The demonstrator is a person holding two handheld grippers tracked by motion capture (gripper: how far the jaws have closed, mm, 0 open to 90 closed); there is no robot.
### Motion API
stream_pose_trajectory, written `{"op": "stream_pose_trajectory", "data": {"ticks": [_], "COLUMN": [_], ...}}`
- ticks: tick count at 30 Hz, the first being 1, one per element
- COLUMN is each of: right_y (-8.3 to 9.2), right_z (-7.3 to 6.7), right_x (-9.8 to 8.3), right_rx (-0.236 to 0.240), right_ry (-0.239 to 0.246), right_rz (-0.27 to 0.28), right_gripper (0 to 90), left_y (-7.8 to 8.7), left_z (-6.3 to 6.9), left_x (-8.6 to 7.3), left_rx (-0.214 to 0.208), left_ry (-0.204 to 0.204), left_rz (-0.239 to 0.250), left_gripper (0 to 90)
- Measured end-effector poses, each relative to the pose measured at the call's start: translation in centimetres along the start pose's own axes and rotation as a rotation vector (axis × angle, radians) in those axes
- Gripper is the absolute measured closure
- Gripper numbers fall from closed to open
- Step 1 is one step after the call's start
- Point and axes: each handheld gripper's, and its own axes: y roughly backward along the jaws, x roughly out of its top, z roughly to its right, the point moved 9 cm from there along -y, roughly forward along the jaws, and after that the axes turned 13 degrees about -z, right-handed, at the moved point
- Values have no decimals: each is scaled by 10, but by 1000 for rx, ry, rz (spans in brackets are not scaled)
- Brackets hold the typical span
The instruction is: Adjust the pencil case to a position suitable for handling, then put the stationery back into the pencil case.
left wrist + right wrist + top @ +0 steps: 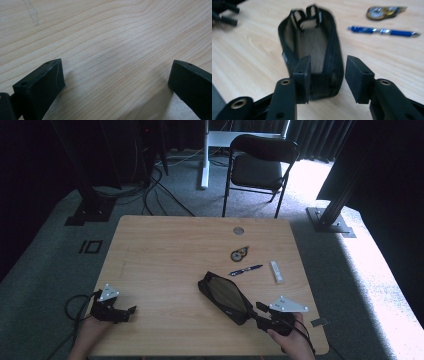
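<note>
The high view is looking dim overall — the room's left and top are sinking into near black, while strong light is spilling in from the right, washing out the carpet (pixel 370 265) there to a pale glare. The table (pixel 165 255) is catching soft, even light; the pouch (pixel 225 297) is reading as a dark mass with little detail. In the left gripper view the wood grain is showing sharp at the middle, and faint shadows are spreading beside the jaws. The right gripper view is looking brighter but smeared — the pouch's (pixel 312 42) far end is blurring, and the pen (pixel 384 31) and the disc (pixel 384 12) are sitting out of focus.
</note>
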Motion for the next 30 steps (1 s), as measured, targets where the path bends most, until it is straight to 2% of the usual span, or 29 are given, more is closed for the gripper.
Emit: {"op": "stream_pose_trajectory", "data": {"ticks": [6,14,19,24,30], "right_y": [7,10,6,-2,-11], "right_z": [9,33,55,80,111], "right_x": [8,22,28,31,34], "right_rx": [-25,-103,-133,-187,-238], "right_ry": [-7,-14,-55,-94,-145], "right_rz": [31,63,88,104,91], "right_gripper": [501,477,469,470,469], "left_y": [0,0,0,0,0], "left_z": [0,0,0,0,0], "left_x": [0,0,0,0,0], "left_rx": [-1,-1,0,0,0], "left_ry": [0,1,0,0,-1], "left_rz": [0,0,0,0,0], "left_gripper": [6,6,7,6,6]}}
